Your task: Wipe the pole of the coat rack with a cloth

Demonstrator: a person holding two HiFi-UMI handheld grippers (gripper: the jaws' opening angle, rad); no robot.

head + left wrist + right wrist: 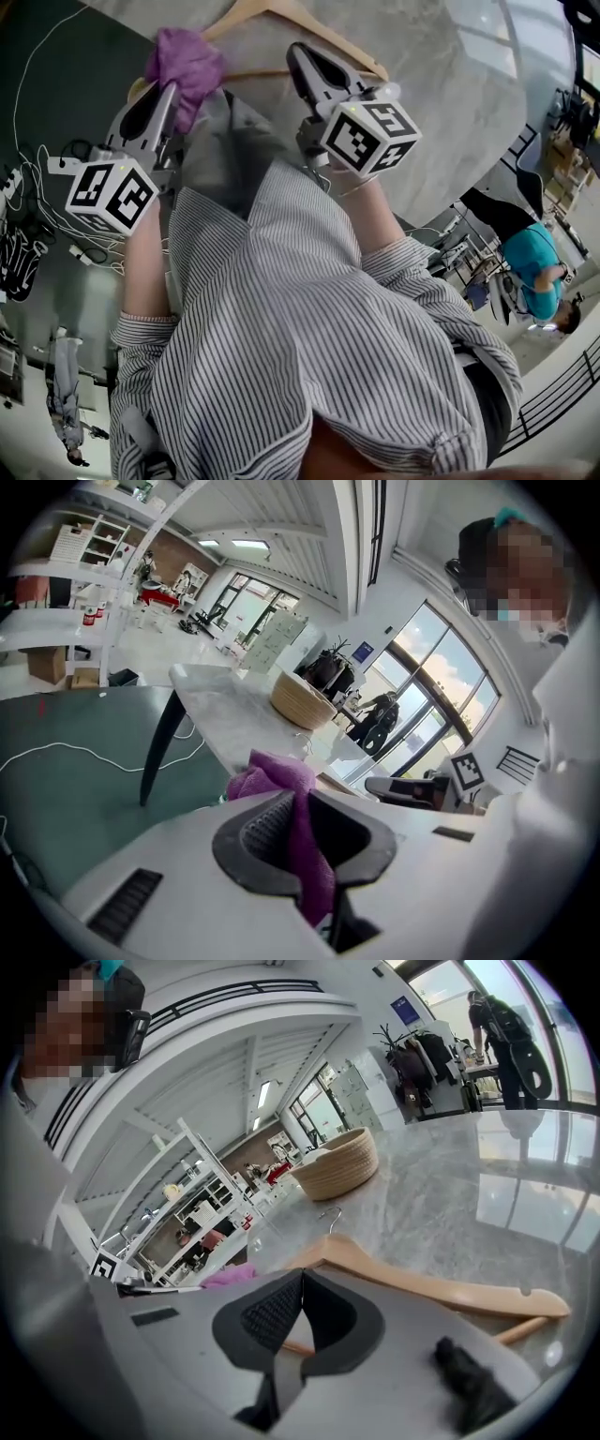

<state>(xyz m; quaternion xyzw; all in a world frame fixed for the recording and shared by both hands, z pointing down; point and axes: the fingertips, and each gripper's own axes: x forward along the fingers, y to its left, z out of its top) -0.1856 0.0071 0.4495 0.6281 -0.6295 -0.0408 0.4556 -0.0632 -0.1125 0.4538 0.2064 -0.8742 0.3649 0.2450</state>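
Left hand-held gripper (300, 810): jaws clamped on a purple cloth (281, 775), whose bunched end stands out past the tips, apparently so that it can serve as the wiping pad. Right hand-held gripper (300, 1288): jaws pressed together with nothing between them, held close over a wooden hanger (427, 1286) that lies on the marble counter (450, 122), probably kept free for steadying. Coat rack pole: shown in no view, so wiping is judged not yet begun; a woven basket (337, 1174) stands farther along the counter.

Hanger (281, 14) on table (450, 112) — cloth (187, 61) at left end, basket (337, 1176) beyond.
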